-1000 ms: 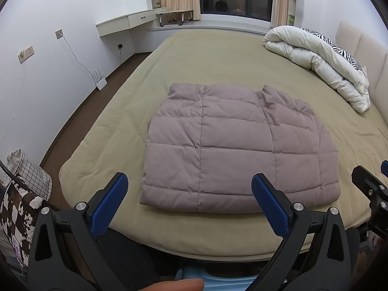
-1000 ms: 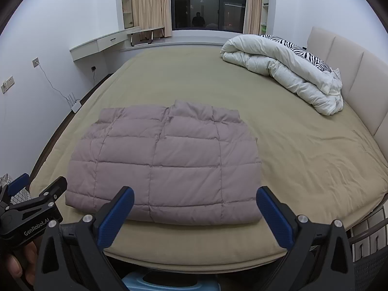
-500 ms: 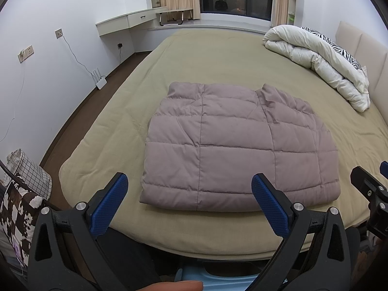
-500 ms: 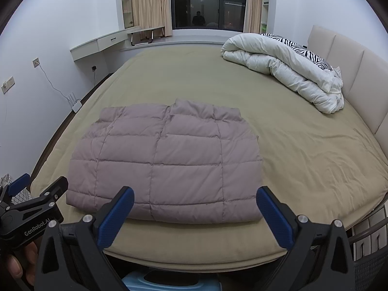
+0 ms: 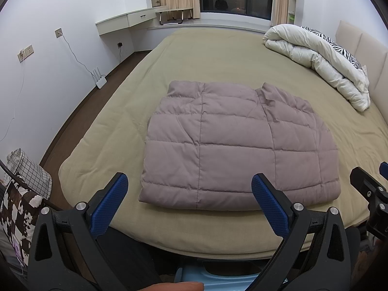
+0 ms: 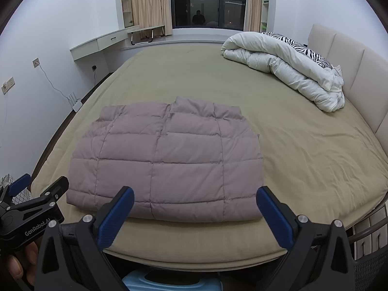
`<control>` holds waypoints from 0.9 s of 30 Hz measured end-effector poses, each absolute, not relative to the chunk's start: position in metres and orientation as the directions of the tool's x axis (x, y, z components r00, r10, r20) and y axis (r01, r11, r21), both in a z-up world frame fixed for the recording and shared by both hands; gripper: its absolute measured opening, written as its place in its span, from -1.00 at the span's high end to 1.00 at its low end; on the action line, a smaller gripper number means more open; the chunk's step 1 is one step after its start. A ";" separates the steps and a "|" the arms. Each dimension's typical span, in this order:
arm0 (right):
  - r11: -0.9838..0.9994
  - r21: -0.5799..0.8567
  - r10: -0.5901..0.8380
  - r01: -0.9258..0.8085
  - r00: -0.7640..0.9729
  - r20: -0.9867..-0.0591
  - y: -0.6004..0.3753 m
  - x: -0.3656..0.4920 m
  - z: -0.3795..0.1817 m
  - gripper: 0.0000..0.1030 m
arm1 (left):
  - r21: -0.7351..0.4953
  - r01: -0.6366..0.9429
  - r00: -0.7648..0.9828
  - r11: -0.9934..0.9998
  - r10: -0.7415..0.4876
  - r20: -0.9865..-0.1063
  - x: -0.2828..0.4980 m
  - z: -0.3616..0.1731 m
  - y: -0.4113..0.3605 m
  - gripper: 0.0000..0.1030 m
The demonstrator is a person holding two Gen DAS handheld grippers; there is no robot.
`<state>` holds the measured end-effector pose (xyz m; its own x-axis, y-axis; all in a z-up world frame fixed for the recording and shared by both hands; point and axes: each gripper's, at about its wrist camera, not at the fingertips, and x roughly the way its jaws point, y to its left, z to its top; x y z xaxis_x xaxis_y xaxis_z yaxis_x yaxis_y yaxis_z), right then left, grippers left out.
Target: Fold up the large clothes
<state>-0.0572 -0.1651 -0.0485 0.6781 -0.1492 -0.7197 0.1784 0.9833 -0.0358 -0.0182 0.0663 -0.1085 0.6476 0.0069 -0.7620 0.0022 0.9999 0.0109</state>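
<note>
Two gaping claws just short of folded jacket.

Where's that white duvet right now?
The white duvet lies bundled at the bed's far right, against the headboard, well beyond the folded puffer jacket.

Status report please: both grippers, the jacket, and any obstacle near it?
Left gripper open, empty. Right gripper open, empty. Puffer jacket folded flat on bed, untouched. White duvet far off by headboard; nothing blocking.
</note>
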 end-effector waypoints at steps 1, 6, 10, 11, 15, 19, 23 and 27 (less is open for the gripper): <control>0.983 -0.037 -0.150 0.179 0.678 -0.720 -0.164 -0.058 -0.049 -1.00 | 0.011 0.003 0.648 1.000 0.007 -0.762 -0.018 -0.108 0.066 -1.00; 0.983 -0.035 -0.149 0.179 0.678 -0.720 -0.164 -0.057 -0.048 -1.00 | 0.012 0.003 0.648 1.000 0.007 -0.762 -0.018 -0.108 0.066 -1.00; 0.984 -0.035 -0.148 0.177 0.678 -0.721 -0.163 -0.059 -0.049 -1.00 | 0.012 0.003 0.648 1.000 0.007 -0.762 -0.018 -0.108 0.067 -1.00; 0.983 -0.035 -0.148 0.178 0.677 -0.721 -0.164 -0.059 -0.049 -1.00 | 0.012 0.004 0.647 1.000 0.007 -0.762 -0.017 -0.108 0.066 -1.00; 0.983 -0.034 -0.148 0.178 0.677 -0.721 -0.163 -0.059 -0.049 -1.00 | 0.012 0.002 0.647 1.000 0.007 -0.763 -0.018 -0.108 0.067 -1.00; 0.983 -0.035 -0.148 0.178 0.677 -0.721 -0.163 -0.059 -0.049 -1.00 | 0.011 0.002 0.646 1.000 0.007 -0.763 -0.018 -0.109 0.067 -1.00; 0.983 -0.034 -0.148 0.178 0.677 -0.721 -0.164 -0.058 -0.048 -1.00 | 0.009 0.000 0.645 1.000 0.007 -0.764 -0.019 -0.109 0.067 -1.00; 0.984 -0.032 -0.145 0.177 0.675 -0.723 -0.163 -0.059 -0.049 -1.00 | 0.011 0.000 0.650 1.000 0.009 -0.759 -0.020 -0.108 0.067 -1.00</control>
